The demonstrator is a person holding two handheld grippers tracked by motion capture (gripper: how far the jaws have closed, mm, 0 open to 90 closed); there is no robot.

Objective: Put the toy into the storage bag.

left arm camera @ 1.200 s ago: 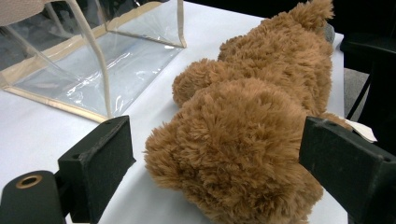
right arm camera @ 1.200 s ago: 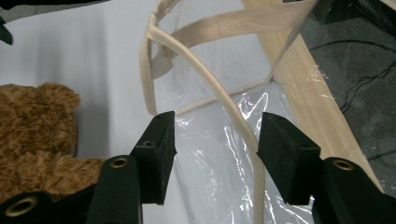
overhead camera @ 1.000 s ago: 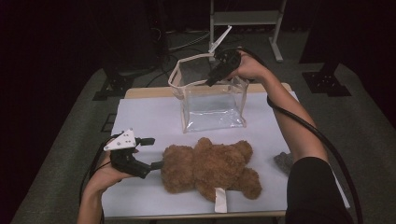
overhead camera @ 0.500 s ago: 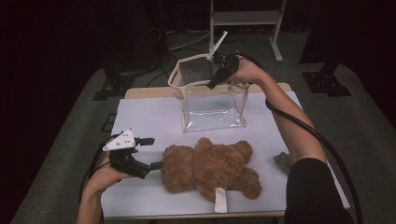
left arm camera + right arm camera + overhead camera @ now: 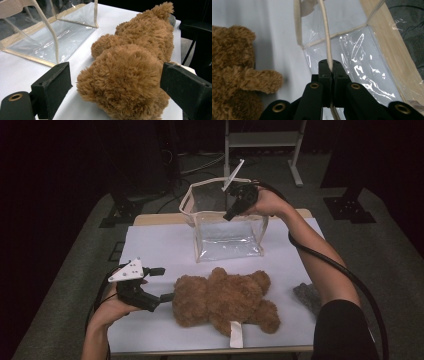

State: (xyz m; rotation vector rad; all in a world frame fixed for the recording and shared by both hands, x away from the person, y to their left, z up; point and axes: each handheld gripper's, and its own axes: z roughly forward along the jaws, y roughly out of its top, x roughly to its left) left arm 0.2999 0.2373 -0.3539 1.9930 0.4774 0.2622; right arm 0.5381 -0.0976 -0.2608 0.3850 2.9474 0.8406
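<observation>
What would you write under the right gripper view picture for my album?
The right gripper pinches the cream rim of the clear bag, beside the brown teddy bear.

Bag [image 5: 227, 227] mouth open; bear [image 5: 225, 300] blocks table [image 5: 160, 245] front.

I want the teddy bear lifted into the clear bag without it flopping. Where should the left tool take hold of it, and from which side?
Probably grip the teddy bear across its head, the rounded end nearest the left tool, coming in level from the table's left. The bear lies flat, head toward that tool, whose open jaws already flank it in the left gripper view. The right tool is shut on the clear bag's rim cord.
</observation>
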